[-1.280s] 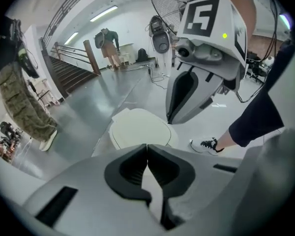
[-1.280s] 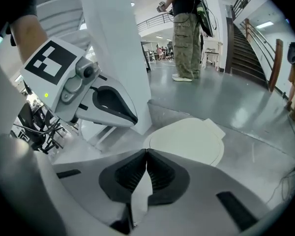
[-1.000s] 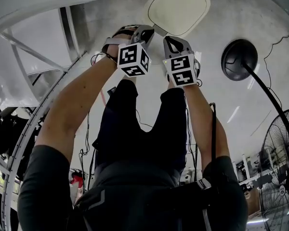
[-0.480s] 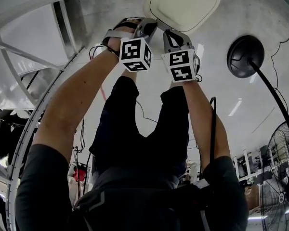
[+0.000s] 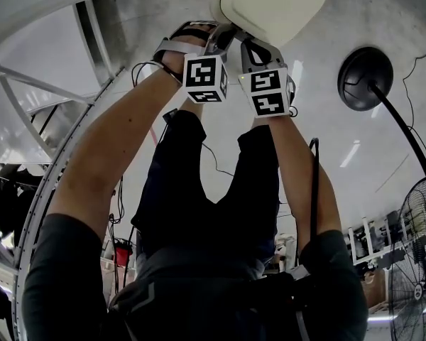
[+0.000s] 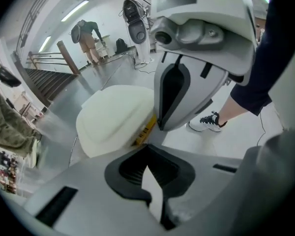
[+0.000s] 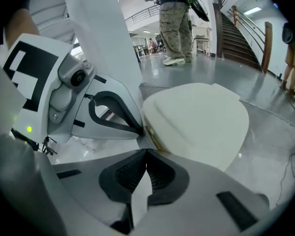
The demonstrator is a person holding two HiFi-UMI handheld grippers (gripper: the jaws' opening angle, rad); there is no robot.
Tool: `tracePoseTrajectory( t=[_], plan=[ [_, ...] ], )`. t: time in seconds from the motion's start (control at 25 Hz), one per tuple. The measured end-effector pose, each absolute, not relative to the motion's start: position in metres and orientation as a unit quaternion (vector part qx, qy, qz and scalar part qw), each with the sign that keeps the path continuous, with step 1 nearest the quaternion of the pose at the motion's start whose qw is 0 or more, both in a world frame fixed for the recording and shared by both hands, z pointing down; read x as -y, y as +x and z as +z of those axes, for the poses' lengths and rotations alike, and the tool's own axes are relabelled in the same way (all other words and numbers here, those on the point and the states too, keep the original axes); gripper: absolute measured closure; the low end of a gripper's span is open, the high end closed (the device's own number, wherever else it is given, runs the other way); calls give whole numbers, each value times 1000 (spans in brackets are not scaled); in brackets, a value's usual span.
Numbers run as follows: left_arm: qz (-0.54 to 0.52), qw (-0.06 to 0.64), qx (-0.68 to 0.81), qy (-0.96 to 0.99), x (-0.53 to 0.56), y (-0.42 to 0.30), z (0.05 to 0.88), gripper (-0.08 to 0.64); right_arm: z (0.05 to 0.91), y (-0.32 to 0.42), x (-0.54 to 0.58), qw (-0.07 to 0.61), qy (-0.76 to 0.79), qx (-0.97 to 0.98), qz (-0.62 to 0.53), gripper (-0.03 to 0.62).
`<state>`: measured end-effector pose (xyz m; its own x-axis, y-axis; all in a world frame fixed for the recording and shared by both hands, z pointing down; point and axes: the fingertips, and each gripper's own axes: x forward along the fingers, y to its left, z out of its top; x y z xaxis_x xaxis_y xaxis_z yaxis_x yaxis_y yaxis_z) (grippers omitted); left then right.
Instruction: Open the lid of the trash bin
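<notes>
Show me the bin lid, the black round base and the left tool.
bin lid (image 5: 273,6): head view, middle of its top.
black round base (image 5: 361,74): head view, disc centre.
left tool (image 6: 146,146): left gripper view, closed tips.

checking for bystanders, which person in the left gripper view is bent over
The far person by the stair railing, dark top, leaning forward. The near person in camouflage at the left edge is mostly cut off.

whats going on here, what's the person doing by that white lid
A person holds a gripper in each hand and reaches both toward the white trash bin lid. The left gripper and right gripper sit side by side at the lid's near edge, jaws together with nothing between them. The lid looks closed, not yet lifted.
</notes>
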<state>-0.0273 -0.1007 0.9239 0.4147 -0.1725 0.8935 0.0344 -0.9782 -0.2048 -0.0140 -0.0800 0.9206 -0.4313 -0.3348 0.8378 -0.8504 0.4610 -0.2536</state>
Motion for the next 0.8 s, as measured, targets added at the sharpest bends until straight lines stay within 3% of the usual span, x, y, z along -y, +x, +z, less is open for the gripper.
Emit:
tracePoseTrajectory(
  t=[0.48,0.8],
  plan=[
    [-543,91,-55,-833,100,-27,925,549,922,-13,78,354,397,770,352,566],
    [-552,31,-68,-830,101,-15,908,551,905,2,82,325,401,766,383,565]
  ],
)
